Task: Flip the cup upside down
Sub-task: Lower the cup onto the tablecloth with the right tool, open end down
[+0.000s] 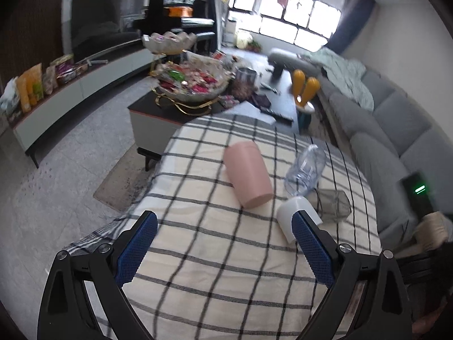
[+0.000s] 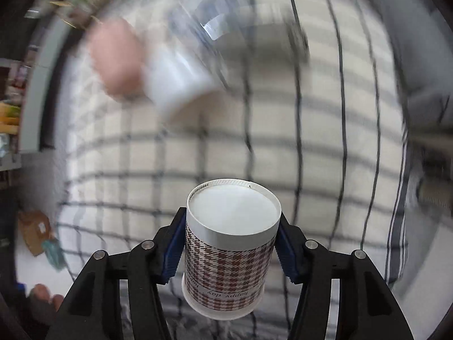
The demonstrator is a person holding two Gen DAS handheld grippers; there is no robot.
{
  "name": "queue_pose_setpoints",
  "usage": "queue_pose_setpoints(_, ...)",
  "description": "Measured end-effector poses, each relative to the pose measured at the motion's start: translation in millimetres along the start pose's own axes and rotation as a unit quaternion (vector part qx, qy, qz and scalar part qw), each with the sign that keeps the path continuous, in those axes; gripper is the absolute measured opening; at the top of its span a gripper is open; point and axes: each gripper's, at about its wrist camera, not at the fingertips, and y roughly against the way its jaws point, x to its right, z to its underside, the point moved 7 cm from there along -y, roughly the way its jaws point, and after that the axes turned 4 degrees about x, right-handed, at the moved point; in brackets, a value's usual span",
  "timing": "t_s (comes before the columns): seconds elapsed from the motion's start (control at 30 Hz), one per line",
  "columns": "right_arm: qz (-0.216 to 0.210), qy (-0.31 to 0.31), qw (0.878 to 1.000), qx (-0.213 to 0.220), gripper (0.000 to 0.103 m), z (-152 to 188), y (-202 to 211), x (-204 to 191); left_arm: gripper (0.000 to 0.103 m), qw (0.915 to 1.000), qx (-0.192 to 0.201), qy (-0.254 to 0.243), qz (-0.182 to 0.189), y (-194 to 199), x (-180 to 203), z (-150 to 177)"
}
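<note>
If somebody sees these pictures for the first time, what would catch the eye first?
First, the houndstooth paper cup, base toward the camera with its print upside down, clamped in the right gripper above the checked tablecloth. Next, the pink cup at the cloth's middle, beyond the open, empty left gripper.

Both the left gripper (image 1: 224, 221) and right gripper (image 2: 228, 236) have black angular linkages, silver screws and blue textured pads (image 1: 138, 250).
</note>
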Motion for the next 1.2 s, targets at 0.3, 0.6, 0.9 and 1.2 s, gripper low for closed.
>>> queue_pose_setpoints(0.3, 0.033, 0.022, 0.942, 0.333, 0.057, -46.5, 79.8, -19.9, 0.097, 0.9996, -0.022, 0.002, -0.016, -2.5, -33.2, 16.8)
queue_pose_setpoints(0.6, 0.072, -0.03, 0.917, 0.391, 0.057, -54.2, 36.3, -12.9, 0.097, 0.9973, -0.049, -0.017, -0.053, -34.0, -55.6, 53.1)
queue_pose_setpoints(0.9, 0.095, -0.013, 0.913, 0.396, 0.057, -47.1, -3.0, -20.9, 0.097, 0.9961, -0.059, -0.013, -0.064, -51.9, -65.1, 70.8)
queue_pose_setpoints(1.2, 0.097, -0.014, 0.924, 0.37, 0.058, -39.4, -28.5, -15.8, 0.097, 0.9954, -0.068, -0.021, -0.064, -60.3, -65.3, 77.0)
